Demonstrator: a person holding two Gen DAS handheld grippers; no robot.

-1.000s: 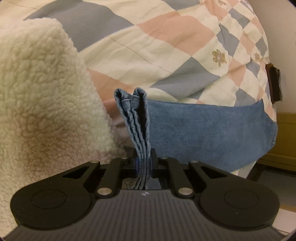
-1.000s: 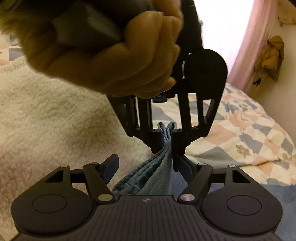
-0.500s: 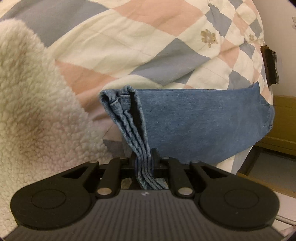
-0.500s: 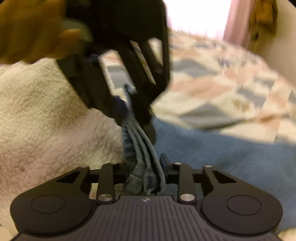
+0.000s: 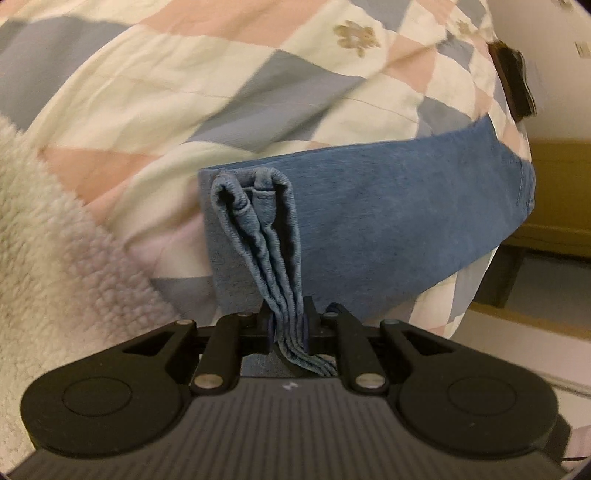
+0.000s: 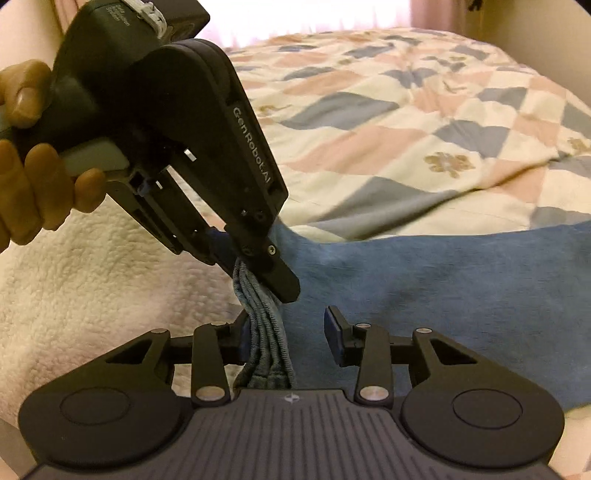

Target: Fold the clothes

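**Bunched denim hem pinched over a patchwork quilt**

The blue denim garment (image 5: 388, 221) is soft, faintly napped cloth with a stitched, ribbed hem. It lies spread flat in a broad band across the quilt (image 5: 184, 103), and one end is gathered into four or five narrow pleats that rise as a rope-like bundle. The left gripper (image 5: 288, 325), matte black plastic with silver pivot pins and a ribbed body, has its fingers closed tight on that pleated bundle; the cloth fans out above the grip into a rolled, curled edge.

In the right wrist view the same bundle (image 6: 264, 325) runs down between the fingers of the right gripper (image 6: 290, 334), whose jaws stand apart: the pleats lie against the left blue-padded finger, while the right pad (image 6: 332, 332) is clear of the cloth. Just above, the left gripper (image 6: 258, 269) comes in at a slant, held by a hand (image 6: 33, 192) wrapped round its handle, with white lettering along its side.

The quilt under the denim is cotton in cream, pink and grey-blue diamonds, some printed with small tan flowers, lightly rumpled. Left of the denim lies a cream fleece blanket (image 5: 48, 240), thick and nubbly. Beyond the quilt's far edge, bright light shows through pink curtains (image 6: 314, 14). Right of the denim, past the bed's edge, stands yellowish wooden furniture (image 5: 557, 192) above a pale floor.
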